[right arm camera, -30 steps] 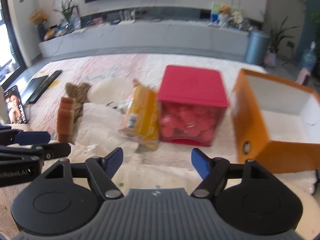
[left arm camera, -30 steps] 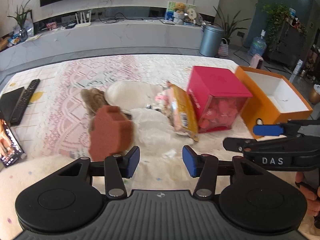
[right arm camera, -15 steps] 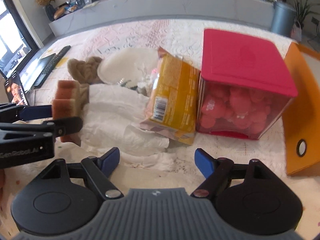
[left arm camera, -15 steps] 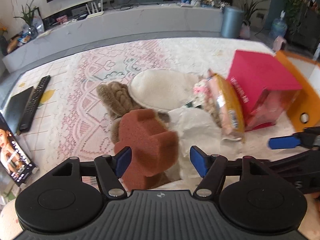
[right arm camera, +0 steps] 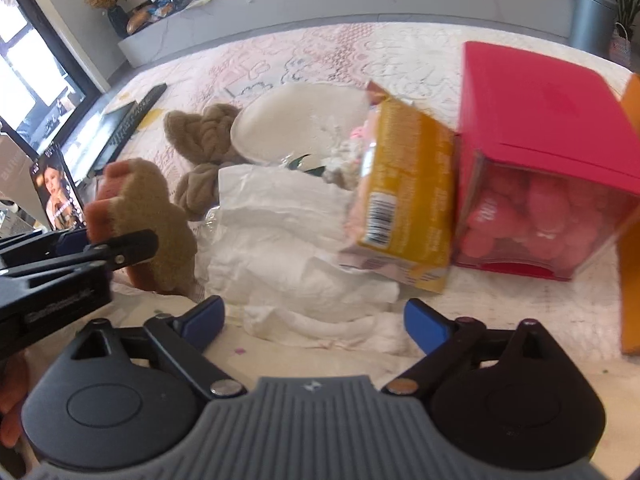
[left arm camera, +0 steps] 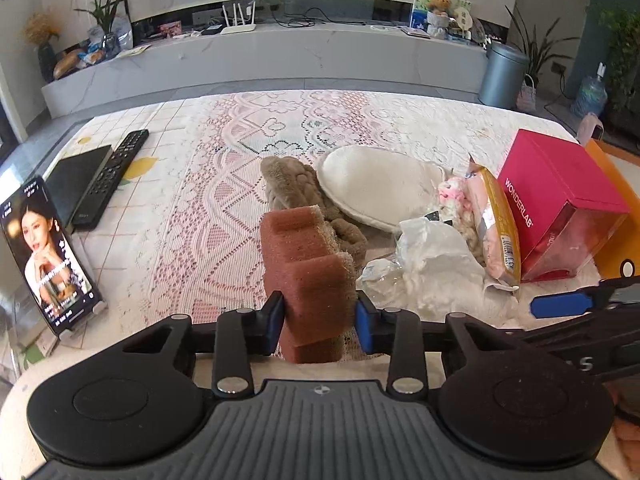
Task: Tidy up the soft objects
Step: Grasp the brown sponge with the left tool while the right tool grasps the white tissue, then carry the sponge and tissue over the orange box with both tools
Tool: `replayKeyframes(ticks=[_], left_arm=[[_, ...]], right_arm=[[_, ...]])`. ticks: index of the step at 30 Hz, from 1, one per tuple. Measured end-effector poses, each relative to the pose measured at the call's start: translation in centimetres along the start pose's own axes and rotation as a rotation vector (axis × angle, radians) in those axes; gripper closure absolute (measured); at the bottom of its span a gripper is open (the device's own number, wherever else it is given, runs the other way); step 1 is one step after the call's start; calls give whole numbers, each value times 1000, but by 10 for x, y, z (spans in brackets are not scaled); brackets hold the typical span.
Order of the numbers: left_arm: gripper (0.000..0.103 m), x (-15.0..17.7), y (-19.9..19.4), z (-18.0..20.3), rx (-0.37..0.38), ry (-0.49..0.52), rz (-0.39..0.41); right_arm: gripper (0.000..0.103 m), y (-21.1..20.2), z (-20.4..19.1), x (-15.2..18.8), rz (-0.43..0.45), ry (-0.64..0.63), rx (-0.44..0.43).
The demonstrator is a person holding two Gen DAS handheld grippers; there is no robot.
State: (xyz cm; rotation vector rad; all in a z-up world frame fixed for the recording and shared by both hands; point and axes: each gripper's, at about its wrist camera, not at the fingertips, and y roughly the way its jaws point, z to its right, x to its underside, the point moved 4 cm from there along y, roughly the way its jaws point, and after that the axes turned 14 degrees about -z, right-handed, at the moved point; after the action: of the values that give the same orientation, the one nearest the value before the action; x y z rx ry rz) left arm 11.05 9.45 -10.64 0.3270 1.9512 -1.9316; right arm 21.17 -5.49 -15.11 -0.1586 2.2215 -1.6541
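On the counter (left arm camera: 192, 184), under a pink-and-white lace cloth, I count the following. Brown sponge (left arm camera: 308, 276): upright near the front edge, its lower half between the blue pads of my left claw (left arm camera: 319, 322); the jaws are closing and both pads touch its sides. Brown plush toy (left arm camera: 296, 188): lying just behind the sponge, touching it. White round pad (left arm camera: 372, 188): flat, to the right of the plush and overlapping it. Crumpled white paper (right arm camera: 288, 248): in front of my right claw (right arm camera: 314, 322), whose jaws are opening wide with nothing between the pads; I see only cloth and the paper's near edge there. Yellow snack packet (right arm camera: 404, 200): leaning against the red box (right arm camera: 540, 120), which has a clear front showing pink pieces inside. Orange box (left arm camera: 616, 184): at the far right, behind the red one. Small pink-and-white fluffy item (left arm camera: 452, 196): between pad and packet, too small for me to identify. Phone (left arm camera: 48, 256) on a stand, remote (left arm camera: 112, 172) and a dark flat device (left arm camera: 76, 188): at the left edge.
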Motion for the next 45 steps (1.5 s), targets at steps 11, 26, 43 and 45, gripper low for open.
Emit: replayKeyframes(ticks=[11, 26, 43, 45], left_arm=[[62, 4, 2, 6, -9, 37, 21], [63, 3, -15, 13, 52, 61, 91], [64, 9, -2, 15, 74, 71, 48], [64, 8, -1, 15, 74, 72, 44]], right_arm=[[86, 28, 14, 2, -19, 79, -101], [91, -21, -5, -15, 87, -52, -40], [15, -14, -41, -15, 40, -875, 251], [13, -6, -44, -21, 11, -936, 248]])
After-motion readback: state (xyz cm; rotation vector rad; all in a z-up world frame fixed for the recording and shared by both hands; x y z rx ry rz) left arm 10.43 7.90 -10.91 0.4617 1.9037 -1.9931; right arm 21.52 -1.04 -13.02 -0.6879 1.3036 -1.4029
